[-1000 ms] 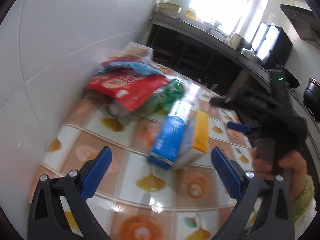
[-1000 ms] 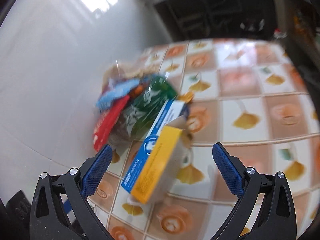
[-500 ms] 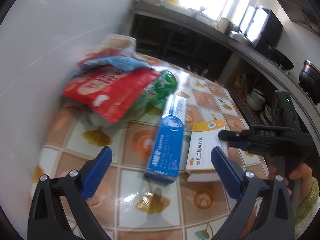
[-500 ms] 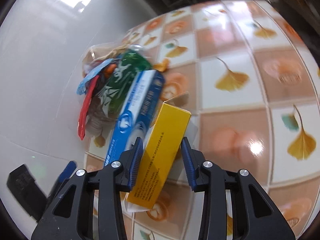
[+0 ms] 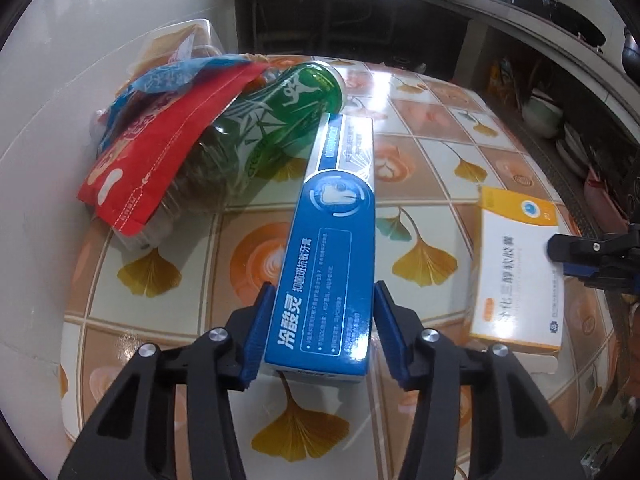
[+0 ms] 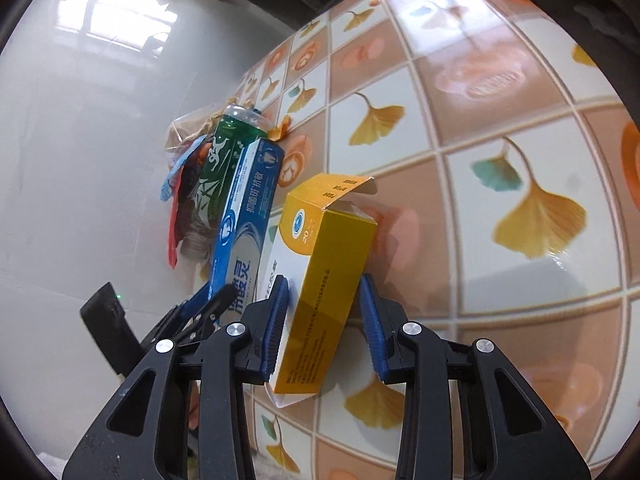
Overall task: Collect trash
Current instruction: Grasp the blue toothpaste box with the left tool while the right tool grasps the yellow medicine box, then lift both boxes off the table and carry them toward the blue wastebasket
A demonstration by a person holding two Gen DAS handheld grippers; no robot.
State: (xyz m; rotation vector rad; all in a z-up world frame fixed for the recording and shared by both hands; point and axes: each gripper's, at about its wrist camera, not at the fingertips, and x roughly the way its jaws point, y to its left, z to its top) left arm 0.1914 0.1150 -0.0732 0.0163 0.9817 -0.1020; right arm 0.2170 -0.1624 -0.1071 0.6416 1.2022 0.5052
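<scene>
Blue toothpaste box: glossy card. Yellow box: matt card, white face. Green bottle: clear shiny plastic. Red pouch: matt foil-like film (creased). Table: glossy patterned covering. Gripper pads: ribbed blue plastic; arms matt black.

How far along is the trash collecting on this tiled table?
Early, it seems: no bin or bag shows. In hand: the left tool is closing around the blue toothpaste box, and the right tool is closing on the yellow box. Left: the green bottle and red wrapper still lie piled by the wall.
</scene>
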